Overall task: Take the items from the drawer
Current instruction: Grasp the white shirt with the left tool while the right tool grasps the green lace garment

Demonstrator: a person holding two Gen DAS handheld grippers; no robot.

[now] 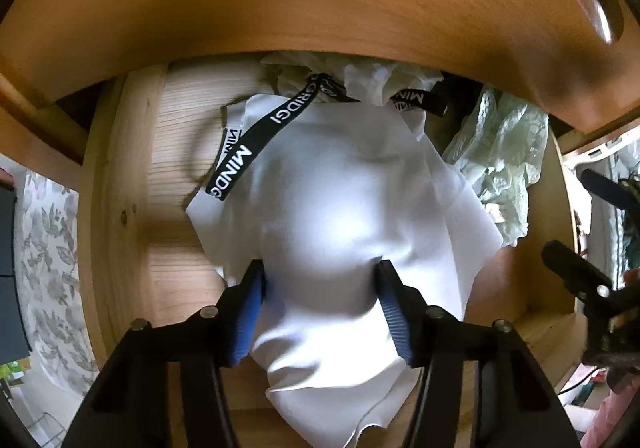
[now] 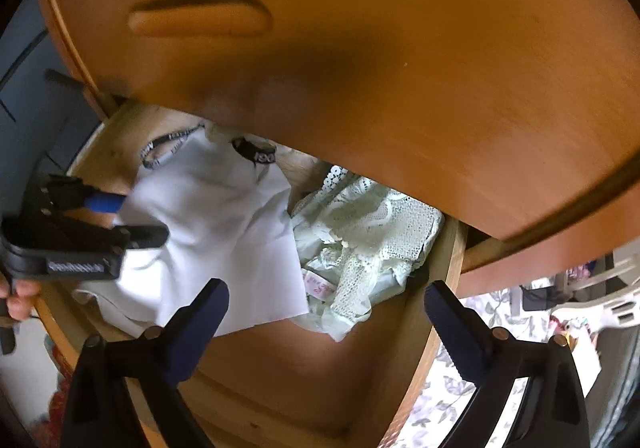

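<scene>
Here I have the left gripper (image 1: 320, 280) pointed down into the open wooden drawer (image 1: 120, 183), its blue pads (image 1: 250, 312) pressed into either side of a bulge of the white garment (image 1: 340, 183), so it is gripping that cloth. The fabric bunches up between the two fingers and spreads out ahead of them toward the back of the drawer. Beyond the fingertips, a black waistband (image 1: 250, 151) with white lettering crosses the far part of the white cloth. To the right of my left gripper, a pale green lace garment (image 1: 504, 151) lies crumpled against the drawer's right side, touching the white one's edge.

My right gripper (image 2: 326, 308) hangs above the drawer with its jaws standing wide apart and nothing between them. Just ahead of its fingertips lies the same green lace piece (image 2: 368, 228), with the white garment (image 2: 216, 215) off to its left. Above both grippers, the closed drawer front (image 2: 360, 39) of the next level overhangs the opening.
</scene>
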